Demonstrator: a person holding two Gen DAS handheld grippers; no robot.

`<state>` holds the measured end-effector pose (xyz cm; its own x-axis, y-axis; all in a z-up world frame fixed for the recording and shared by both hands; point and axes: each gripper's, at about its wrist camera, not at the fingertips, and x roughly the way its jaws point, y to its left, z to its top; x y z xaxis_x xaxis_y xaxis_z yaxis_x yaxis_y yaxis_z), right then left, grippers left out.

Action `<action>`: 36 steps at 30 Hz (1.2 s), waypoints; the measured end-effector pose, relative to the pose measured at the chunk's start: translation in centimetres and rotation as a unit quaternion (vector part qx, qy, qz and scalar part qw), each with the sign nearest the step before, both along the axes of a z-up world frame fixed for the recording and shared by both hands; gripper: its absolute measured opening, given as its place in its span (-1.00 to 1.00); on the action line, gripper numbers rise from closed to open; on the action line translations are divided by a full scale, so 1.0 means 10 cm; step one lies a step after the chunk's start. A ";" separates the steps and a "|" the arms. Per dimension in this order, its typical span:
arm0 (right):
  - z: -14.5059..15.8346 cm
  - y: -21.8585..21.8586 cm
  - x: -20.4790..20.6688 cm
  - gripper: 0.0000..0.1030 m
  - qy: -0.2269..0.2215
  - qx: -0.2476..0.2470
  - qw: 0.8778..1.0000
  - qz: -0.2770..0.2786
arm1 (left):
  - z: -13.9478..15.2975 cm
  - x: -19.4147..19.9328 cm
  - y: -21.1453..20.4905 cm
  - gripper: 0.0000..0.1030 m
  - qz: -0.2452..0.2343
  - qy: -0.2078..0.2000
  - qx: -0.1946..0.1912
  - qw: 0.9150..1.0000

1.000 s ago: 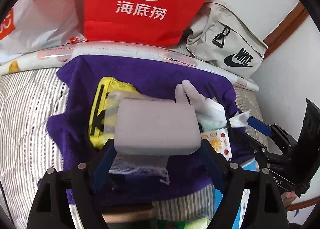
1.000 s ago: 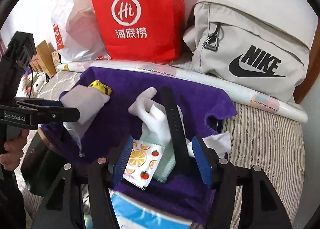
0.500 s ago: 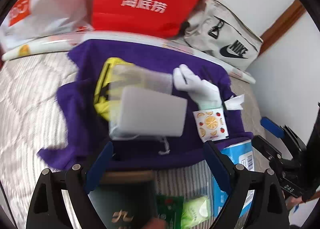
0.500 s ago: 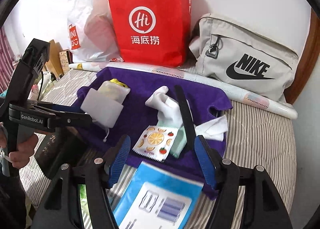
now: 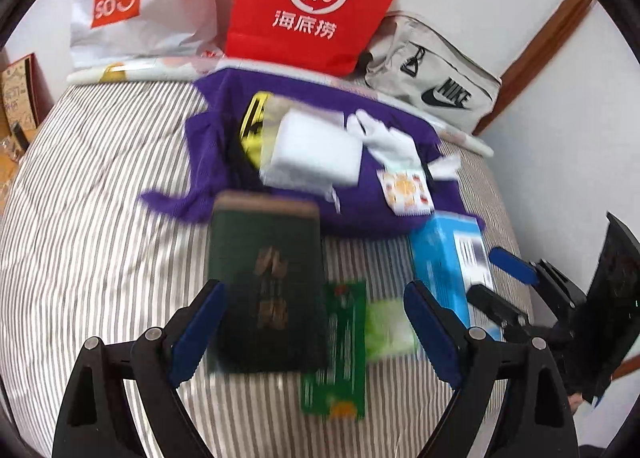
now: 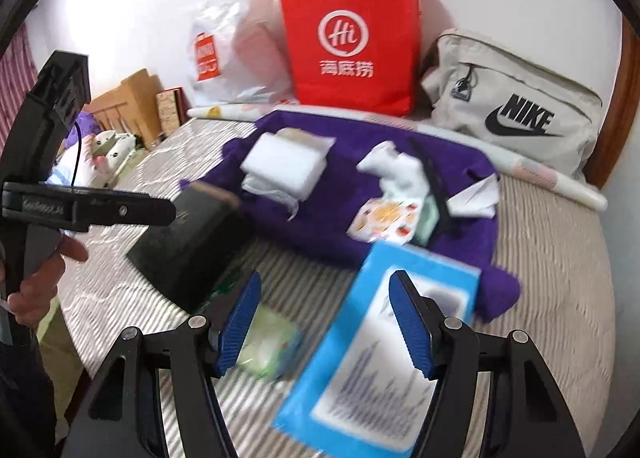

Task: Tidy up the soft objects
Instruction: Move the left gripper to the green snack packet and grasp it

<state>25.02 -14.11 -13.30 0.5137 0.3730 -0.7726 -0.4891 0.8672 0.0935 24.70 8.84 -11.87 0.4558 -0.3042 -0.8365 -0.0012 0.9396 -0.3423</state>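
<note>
Across the striped bed (image 5: 92, 218), from the left: the white shopping bag (image 5: 136, 6) and the red paper bag (image 5: 316, 2) stand propped against the wall, probably parked out of the way. Below them the purple towel (image 6: 352, 138) lies spread flat, apparently as a sorting mat, with the white sponge (image 5: 316, 150) resting on a mesh pouch, then the white glove (image 6: 394, 164), then the fruit-print packet (image 6: 384, 218). Nearer the cameras, off the towel, lie the dark green box (image 5: 266, 286), a pale green packet (image 6: 264, 342) and the blue pack (image 6: 384, 338). The left tongs (image 5: 314, 332) gape wide over the box, gripping nothing. The right tongs (image 6: 326, 322) stand partly open and empty above the blue pack. Furthest right, the grey bag (image 6: 516, 118) leans on the wall.
</note>
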 end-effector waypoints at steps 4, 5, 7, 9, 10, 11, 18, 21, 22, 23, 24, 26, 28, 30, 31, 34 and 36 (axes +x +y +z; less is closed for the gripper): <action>-0.02 -0.02 -0.20 0.28 0.008 0.015 1.000 -0.009 | 0.01 -0.36 -0.08 0.73 -0.023 -0.028 0.029 0.999; -0.02 -0.03 -0.23 0.28 0.007 0.017 1.000 -0.012 | -0.02 -0.43 -0.11 0.73 -0.032 -0.026 0.025 0.999; -0.01 -0.06 -0.30 0.28 0.010 0.022 1.000 -0.016 | -0.10 -0.54 -0.16 0.73 -0.038 -0.024 0.012 0.999; -0.01 -0.09 -0.36 0.28 0.010 0.024 0.999 -0.024 | -0.20 -0.64 -0.18 0.73 -0.036 -0.025 0.000 0.999; -0.01 -0.11 -0.39 0.28 0.009 0.027 0.999 -0.026 | -0.25 -0.67 -0.20 0.73 -0.036 -0.025 -0.003 0.999; -0.01 -0.13 -0.44 0.28 0.010 0.029 0.999 -0.028 | -0.30 -0.69 -0.22 0.73 -0.038 -0.022 -0.007 0.999; -0.15 -0.21 -0.68 0.28 0.020 0.027 0.999 -0.037 | -0.64 -0.67 -0.40 0.66 -0.060 -0.003 -0.035 0.998; -0.25 -0.26 -0.78 0.28 0.031 0.024 0.998 -0.044 | -0.74 -0.62 -0.46 0.54 -0.059 0.008 -0.029 0.998; -0.27 -0.27 -0.79 0.28 0.034 0.023 0.998 -0.047 | -0.76 -0.60 -0.47 0.52 -0.059 0.008 -0.028 0.998; -0.28 -0.28 -0.81 0.28 0.034 0.023 0.998 -0.048 | -0.78 -0.57 -0.50 0.47 -0.058 0.007 -0.022 0.998; -0.29 -0.29 -0.84 0.28 0.032 0.022 0.998 -0.048 | -0.78 -0.57 -0.52 0.42 -0.058 0.000 -0.013 0.998; -0.29 -0.30 -0.86 0.28 0.030 0.017 0.998 -0.049 | -0.78 -0.57 -0.59 0.10 -0.065 -0.011 0.016 0.998; -0.28 -0.30 -0.88 0.28 0.027 0.016 0.998 -0.050 | -0.78 -0.60 -0.61 -0.15 -0.065 -0.018 0.042 0.997; -0.27 -0.30 -0.90 0.28 0.028 0.019 0.998 -0.050 | -0.77 -0.63 -0.60 -0.23 -0.073 -0.019 0.037 0.996; -0.27 -0.30 -0.91 0.28 0.029 0.020 0.998 -0.050 | -0.76 -0.66 -0.59 -0.26 -0.073 -0.022 0.035 0.996; -0.29 -0.27 -0.95 0.28 0.031 0.021 0.998 -0.046 | -0.71 -0.75 -0.53 -0.28 -0.073 -0.030 0.042 0.996; -0.30 -0.24 -0.98 0.28 0.032 0.021 0.998 -0.043 | -0.67 -0.84 -0.48 -0.28 -0.076 -0.031 0.033 0.996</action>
<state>15.20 -16.54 -16.32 0.4950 0.3622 -0.7898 -0.4051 0.9003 0.1590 16.33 4.01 -18.57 0.4596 -0.3190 -0.8289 0.1622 0.9477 -0.2748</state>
